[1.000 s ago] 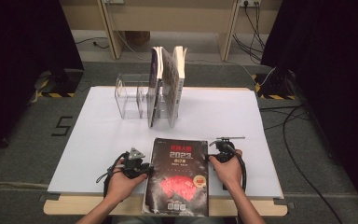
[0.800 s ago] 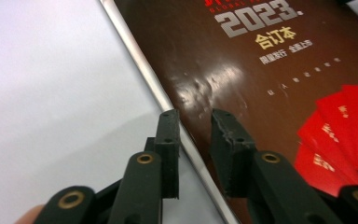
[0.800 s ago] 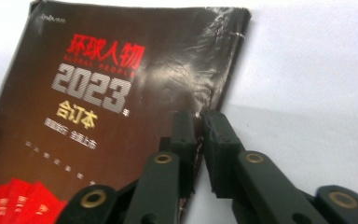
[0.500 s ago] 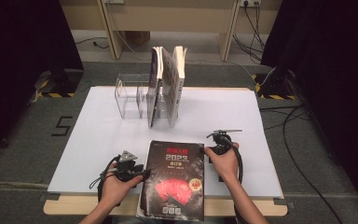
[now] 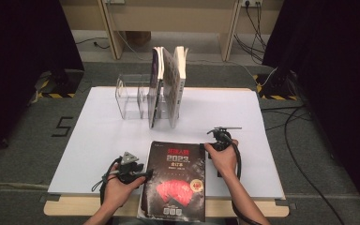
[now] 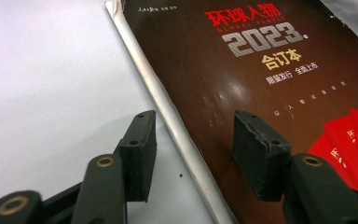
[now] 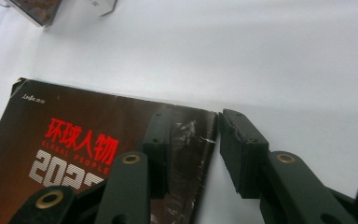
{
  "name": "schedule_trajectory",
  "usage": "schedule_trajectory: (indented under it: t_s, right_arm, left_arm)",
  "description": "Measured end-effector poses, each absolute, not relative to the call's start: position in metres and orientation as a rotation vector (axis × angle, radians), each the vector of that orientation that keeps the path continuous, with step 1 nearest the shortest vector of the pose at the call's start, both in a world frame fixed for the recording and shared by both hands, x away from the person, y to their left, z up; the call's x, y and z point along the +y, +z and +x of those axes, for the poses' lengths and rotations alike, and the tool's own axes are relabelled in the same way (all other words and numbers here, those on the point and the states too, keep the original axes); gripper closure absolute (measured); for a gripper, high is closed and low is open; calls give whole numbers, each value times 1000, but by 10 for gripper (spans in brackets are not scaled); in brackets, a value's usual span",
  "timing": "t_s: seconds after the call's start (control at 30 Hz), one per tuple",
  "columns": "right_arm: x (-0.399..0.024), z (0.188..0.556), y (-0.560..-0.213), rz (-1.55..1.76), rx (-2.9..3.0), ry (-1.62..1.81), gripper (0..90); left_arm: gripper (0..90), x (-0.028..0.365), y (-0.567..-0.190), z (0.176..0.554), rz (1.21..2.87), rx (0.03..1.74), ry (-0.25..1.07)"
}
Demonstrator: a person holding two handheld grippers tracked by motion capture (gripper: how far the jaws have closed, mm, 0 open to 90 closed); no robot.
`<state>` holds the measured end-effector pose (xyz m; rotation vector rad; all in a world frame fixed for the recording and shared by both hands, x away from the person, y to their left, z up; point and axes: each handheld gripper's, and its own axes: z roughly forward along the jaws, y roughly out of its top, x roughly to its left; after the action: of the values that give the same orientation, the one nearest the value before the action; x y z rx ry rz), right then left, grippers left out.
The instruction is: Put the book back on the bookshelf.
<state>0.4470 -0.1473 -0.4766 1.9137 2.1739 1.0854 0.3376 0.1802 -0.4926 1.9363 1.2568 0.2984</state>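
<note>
A dark magazine with red art and "2023" on its cover lies flat at the near edge of the white table, overhanging it slightly. My left gripper sits at its left edge. In the left gripper view, the open left gripper straddles the silver spine of the magazine, one jaw over the table and one over the cover, not pressing. My right gripper is at the far right corner. In its own view the right gripper stands open astride that corner of the magazine. Both pairs of jaws have just been opening.
A clear acrylic rack stands at the back of the table with three upright books in its right slots; the base of the rack shows in the right gripper view. Cables lie on the floor to the right.
Both grippers have opened off the magazine's edges. The right hand has slid a little farther up along the right edge to the far corner. The left hand stayed put.
</note>
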Motion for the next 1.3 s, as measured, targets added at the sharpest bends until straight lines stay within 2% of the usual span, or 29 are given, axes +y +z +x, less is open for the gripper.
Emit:
schedule_trajectory:
  t_s: [0.1, 0.37, 0.73, 1.07, 1.2, 1.3]
  right_arm:
    - [-145, 445, -478, 1905, 2174, 1097, 657]
    - [-148, 438, -478, 1977, 2183, 1143, 640]
    - [-144, 429, -479, 2043, 2241, 1189, 661]
    - [-144, 427, -468, 1996, 2325, 1175, 859]
    - [-144, 424, -461, 1960, 2337, 1213, 876]
    - [-145, 423, -459, 1955, 2327, 1240, 877]
  left_arm:
    - [544, 178, -493, 336, 1955, 1239, 321]
    - [532, 175, -493, 334, 1970, 1226, 342]
    - [559, 176, -493, 335, 1962, 1236, 338]
    - [572, 178, -494, 333, 1965, 1225, 341]
    - [557, 183, -494, 333, 1913, 1241, 287]
    - [534, 186, -494, 331, 1881, 1244, 311]
